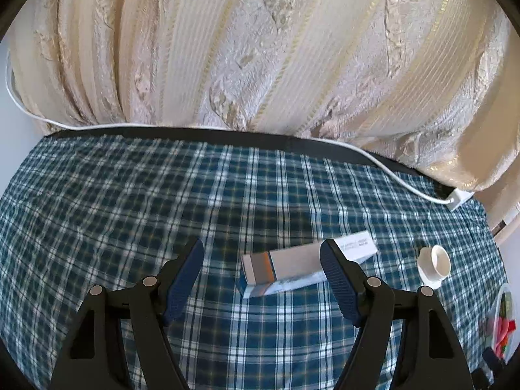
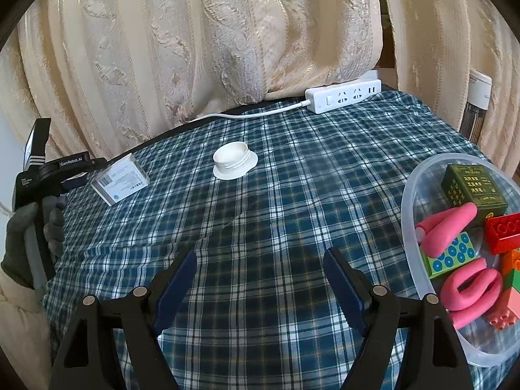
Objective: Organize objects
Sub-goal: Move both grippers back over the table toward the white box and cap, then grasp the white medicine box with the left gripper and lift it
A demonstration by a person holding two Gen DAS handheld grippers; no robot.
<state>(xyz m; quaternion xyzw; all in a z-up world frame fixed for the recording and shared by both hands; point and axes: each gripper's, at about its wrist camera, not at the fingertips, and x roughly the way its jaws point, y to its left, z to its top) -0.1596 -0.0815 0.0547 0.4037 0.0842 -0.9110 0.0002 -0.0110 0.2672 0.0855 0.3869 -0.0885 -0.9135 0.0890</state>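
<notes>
A: The box (image 1: 292, 268) lies flat on the checked surface (image 1: 130, 201), just ahead of the left gripper (image 1: 261, 255), whose jaws stand spread with nothing between them.

B: And the right gripper (image 2: 260, 269)?

A: Released too, hovering over bare cloth. Beside it the tub (image 2: 410, 201) already holds bricks, pink pieces and a green carton.

B: What's left?

A: By my reckoning, the box and, farther out, the white cap (image 2: 234, 160) are still loose. The power strip (image 2: 343, 96) sits at the far edge.
</notes>
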